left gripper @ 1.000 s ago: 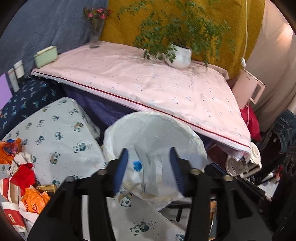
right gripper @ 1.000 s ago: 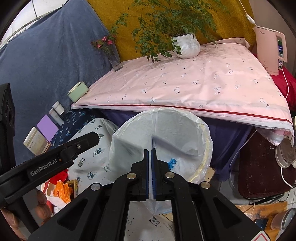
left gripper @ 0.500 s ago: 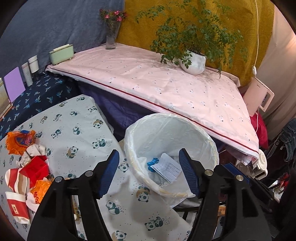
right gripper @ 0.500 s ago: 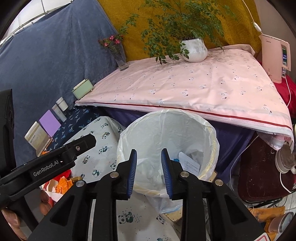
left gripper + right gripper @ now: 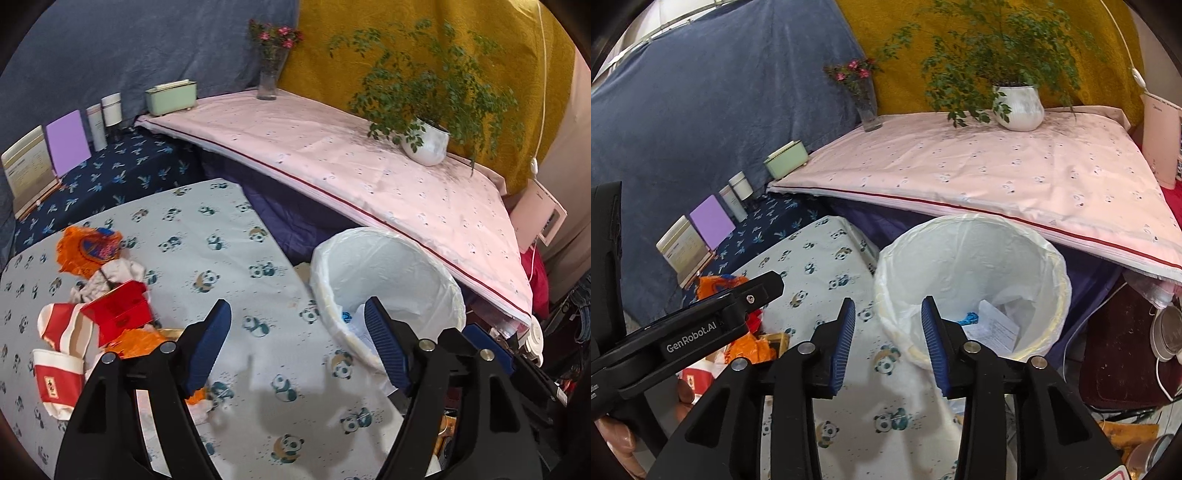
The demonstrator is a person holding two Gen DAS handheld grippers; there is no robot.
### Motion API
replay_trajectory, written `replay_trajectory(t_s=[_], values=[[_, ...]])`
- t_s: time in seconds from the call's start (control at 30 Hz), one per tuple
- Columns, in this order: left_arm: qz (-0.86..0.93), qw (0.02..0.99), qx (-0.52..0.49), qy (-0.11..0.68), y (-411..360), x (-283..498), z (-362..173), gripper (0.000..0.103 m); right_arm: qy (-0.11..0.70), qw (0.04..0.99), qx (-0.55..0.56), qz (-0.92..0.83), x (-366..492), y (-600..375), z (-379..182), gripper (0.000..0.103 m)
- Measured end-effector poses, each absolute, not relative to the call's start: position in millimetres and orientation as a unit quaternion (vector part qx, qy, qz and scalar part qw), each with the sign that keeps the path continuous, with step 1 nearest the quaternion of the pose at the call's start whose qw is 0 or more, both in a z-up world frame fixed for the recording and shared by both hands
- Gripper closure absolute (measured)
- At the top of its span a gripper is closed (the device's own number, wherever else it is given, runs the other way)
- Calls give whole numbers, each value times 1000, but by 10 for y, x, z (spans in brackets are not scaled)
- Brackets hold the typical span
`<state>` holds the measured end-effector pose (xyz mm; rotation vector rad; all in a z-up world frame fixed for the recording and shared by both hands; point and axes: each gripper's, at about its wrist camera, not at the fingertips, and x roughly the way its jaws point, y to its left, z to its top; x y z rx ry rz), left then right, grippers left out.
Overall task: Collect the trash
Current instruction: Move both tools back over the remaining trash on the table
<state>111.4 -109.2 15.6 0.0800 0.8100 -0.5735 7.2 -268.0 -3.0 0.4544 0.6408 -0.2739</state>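
Trash — a heap of crumpled red, white and orange wrappers [image 5: 107, 321] — sits on the panda-print tablecloth [image 5: 229, 266], left of the spread, empty left gripper [image 5: 297, 347]. Left's nearer; the right gripper [image 5: 888, 343] — jaws just opening, nothing between them — hangs by the white-lined bin [image 5: 971, 258].

Bin liner [image 5: 975, 258]: thin white plastic film, crinkled, semi-sheer, slight sheen. Paper slip [image 5: 993, 326] inside it: matt printed paper w/ creases. Panda cloth [image 5: 229, 266] left of the bin: matt woven cotton, smooth w/ soft wrinkles. On that cloth, further left of the bin: orange wrappers [image 5: 88, 249] of glossy crumpled foil-plastic, red carton [image 5: 118, 314] of shiny coated card, red-white paper cups [image 5: 55, 376] matt and crushed. Pink sheet [image 5: 997, 173] behind the bin: matt cotton, smooth. Plant pot [image 5: 1019, 107] on it: glazed white ceramic, glossy. Vase [image 5: 269, 77]: clear glass. Left gripper [image 5: 295, 343] and right gripper [image 5: 888, 343]: matt black plastic arms, ribbed blue rubber pads, bright metal rivets.
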Motion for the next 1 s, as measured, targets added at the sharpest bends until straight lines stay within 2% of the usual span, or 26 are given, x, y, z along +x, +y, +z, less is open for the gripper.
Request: replay_trajectory(t_s=[0.3,0.9,1.0], values=[[-221,893,19,391,-510,1130,123,21,322,921,197,-97,212,-2258,11,56],[-84,902,-25,423,869,1249,-213,18,377,914,154,-7,538,-1276,-202,53],[-64,902,-23,427,1056,1256,-296,14,386,910,152,6,597,-1134,-264,52]])
